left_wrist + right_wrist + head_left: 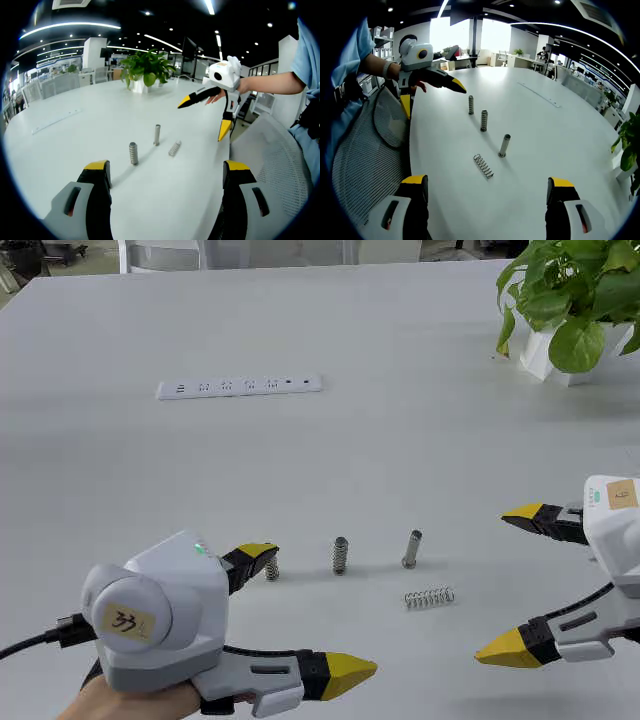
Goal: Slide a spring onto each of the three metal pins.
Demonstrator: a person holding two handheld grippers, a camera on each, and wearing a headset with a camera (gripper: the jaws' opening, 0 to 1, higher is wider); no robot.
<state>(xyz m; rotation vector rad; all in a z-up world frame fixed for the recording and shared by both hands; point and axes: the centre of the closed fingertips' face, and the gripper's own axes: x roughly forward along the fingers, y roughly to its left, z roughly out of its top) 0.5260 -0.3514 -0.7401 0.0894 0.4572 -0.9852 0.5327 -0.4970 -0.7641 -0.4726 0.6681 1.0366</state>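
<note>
— As the white table [400, 440] now stands, what is entered under pins?
— Three metal pins, upright, in one row. First, left pin [272, 567]: carries a spring, and is partly hidden behind a jaw in the head view. Second, middle pin [340, 555]: carries a spring. Third, right pin [411, 549]: bare.
— Any springs off the pins?
— One loose spring [429, 597], lying flat on the table just in front of the right pin, not touching it. In the right gripper view it is the nearest item ahead of the jaws.
— And the grippers?
— Entry for left gripper [310, 610]: jaws spread wide, nothing between them, the far jaw tip just beside the left pin. Entry for right gripper [510, 580]: jaws likewise wide apart and empty, to the right of the loose spring and apart from it.
— Other items?
— One white power strip [240, 386], farther back, well apart from the pins. One potted plant [570, 300] in a white pot, at the far right.
</note>
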